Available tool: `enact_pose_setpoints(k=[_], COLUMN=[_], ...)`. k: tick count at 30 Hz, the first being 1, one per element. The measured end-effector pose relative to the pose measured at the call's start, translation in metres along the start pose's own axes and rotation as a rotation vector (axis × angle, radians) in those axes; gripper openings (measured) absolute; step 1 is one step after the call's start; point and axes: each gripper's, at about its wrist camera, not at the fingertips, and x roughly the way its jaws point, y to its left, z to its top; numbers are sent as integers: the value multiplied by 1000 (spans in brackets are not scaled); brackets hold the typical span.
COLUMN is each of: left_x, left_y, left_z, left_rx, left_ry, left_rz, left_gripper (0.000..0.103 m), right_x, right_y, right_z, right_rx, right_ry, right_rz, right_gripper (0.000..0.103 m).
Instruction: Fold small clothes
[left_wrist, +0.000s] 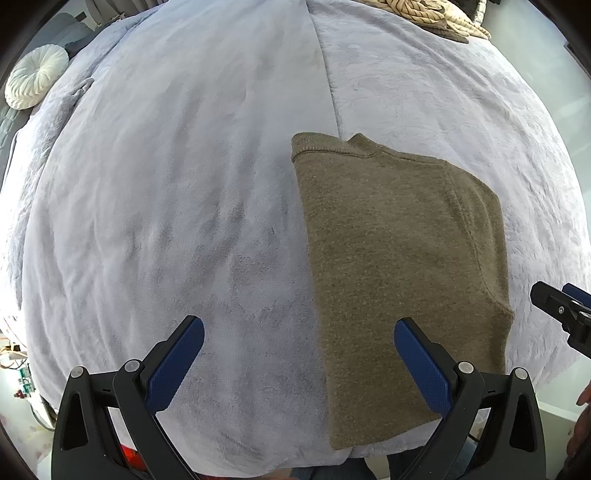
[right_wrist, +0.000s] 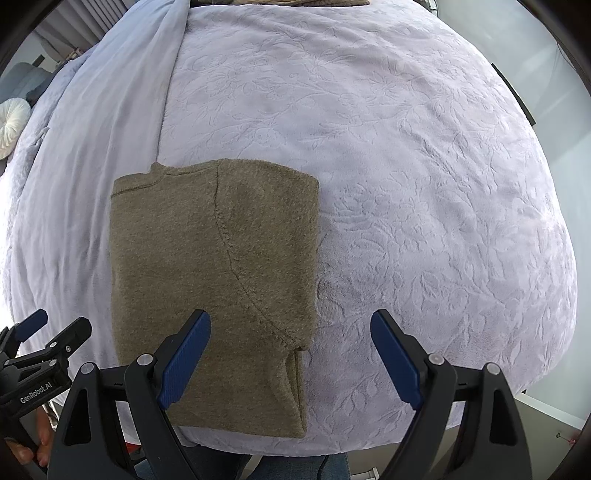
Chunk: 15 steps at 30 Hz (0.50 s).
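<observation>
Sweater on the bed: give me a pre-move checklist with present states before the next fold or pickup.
1. Sweater folded into a compact rectangle: ok.
2. Sweater lies flat on the blanket: ok.
3. Left gripper open, nothing between the fingers: ok.
4. Right gripper open, nothing held: ok.
5. Sweater's near edge fully on the bed: cannot tell, it runs right up to the bed's edge.
6. Layers even underneath: cannot tell.
</observation>
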Motion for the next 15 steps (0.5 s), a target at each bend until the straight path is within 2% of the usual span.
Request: enact_pose_setpoints(k=[15], left_x=[-1], left_y=[0], left_z=[0], left_rx=[-5], left_ry=[0], left_rz=[4], left_gripper=[103], right_x=[0], right_y=[2], right_z=[-3], right_rx=[4], right_ry=[-1], right_rz=[1], right_gripper=[90])
